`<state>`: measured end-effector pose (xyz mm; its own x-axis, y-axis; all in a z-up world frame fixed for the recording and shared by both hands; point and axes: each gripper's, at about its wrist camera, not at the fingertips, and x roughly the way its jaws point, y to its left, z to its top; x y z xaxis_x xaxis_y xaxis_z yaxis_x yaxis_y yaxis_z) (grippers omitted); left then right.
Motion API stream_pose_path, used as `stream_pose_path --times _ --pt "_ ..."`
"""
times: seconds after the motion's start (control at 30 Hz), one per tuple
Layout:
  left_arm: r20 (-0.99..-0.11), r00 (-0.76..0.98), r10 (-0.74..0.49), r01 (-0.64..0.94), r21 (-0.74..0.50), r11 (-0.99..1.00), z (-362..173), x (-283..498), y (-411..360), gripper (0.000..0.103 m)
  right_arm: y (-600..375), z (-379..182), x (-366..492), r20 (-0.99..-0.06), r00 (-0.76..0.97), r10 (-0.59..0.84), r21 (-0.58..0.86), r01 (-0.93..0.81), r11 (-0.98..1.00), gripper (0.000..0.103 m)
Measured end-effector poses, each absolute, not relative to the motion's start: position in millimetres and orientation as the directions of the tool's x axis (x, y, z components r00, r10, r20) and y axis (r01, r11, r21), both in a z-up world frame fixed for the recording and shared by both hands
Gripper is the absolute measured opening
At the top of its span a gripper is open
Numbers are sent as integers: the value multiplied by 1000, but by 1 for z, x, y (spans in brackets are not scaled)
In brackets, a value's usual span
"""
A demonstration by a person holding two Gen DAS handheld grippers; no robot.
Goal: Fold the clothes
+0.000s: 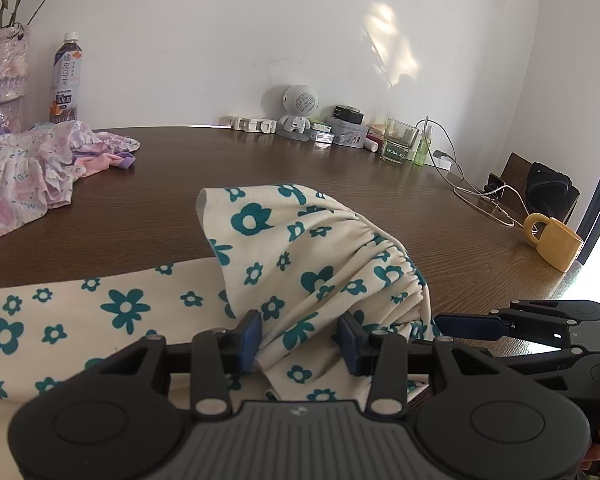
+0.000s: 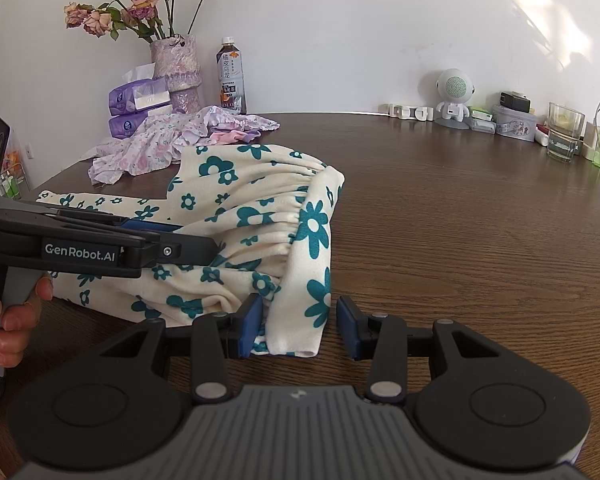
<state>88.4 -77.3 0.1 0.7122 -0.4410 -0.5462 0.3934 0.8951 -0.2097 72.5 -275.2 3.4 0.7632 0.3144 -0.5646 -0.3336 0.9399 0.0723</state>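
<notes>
1. Presently, left tongs point(image 1: 300, 340) stand parted, the cream floral garment point(image 1: 300, 248) bunched between the jaws, not pinched.
2. Right tongs point(image 2: 300, 326) likewise parted, straddling the garment's folded edge.
3. Garment lies on the brown surface point(image 2: 460, 220) ahead of both tongs.

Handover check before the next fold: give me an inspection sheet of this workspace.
Surface: dark wood table, bare on its right part.
Job's things: cream flowered garment, partly folded, elastic waist raised; pink floral clothes heaped at back left.
Clutter: tea bottle, flower vase, tissue packs, robot figure, glass, yellow mug.
Grippers: left tool and right tool open, fabric between the jaws.
Cables: white cables at back right.
Surroundings: white wall.
</notes>
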Motion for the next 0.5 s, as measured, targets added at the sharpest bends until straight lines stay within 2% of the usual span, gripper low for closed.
stream_pose_path --times 0.5 --pt "-546 712 -441 393 -210 895 0 88 -77 40 -276 3 72 -557 767 318 82 -330 940 42"
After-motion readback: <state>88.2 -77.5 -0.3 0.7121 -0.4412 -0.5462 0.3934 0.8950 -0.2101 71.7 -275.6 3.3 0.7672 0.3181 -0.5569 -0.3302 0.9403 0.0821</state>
